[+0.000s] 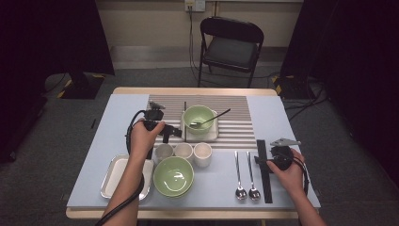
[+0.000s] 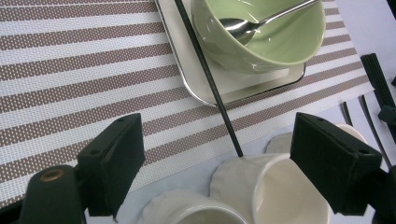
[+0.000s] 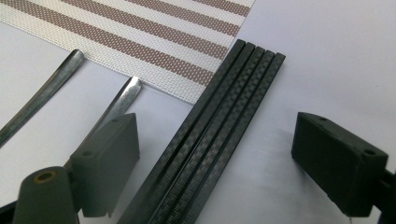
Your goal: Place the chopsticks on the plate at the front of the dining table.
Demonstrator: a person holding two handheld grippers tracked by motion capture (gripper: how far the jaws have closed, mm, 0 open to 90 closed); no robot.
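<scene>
My left gripper (image 1: 175,133) (image 2: 219,168) hangs open just above a row of three small white cups (image 1: 183,150) (image 2: 280,191), holding nothing. Beyond it a green bowl (image 1: 198,117) (image 2: 261,37) with a spoon (image 2: 243,25) inside sits on a white square tray (image 2: 243,88). A single black chopstick (image 1: 185,121) (image 2: 205,74) lies along that tray's edge. My right gripper (image 1: 262,160) (image 3: 224,158) is open, its jaws astride a bundle of black chopsticks (image 1: 264,172) (image 3: 210,135) lying flat on the table.
Two metal spoons (image 1: 245,175) (image 3: 119,100) lie left of the chopstick bundle. Another green bowl (image 1: 173,175) and a metal tray (image 1: 113,179) sit near the front edge. A striped placemat (image 1: 235,117) (image 3: 140,37) covers the table's far middle. A folding chair (image 1: 230,47) stands behind.
</scene>
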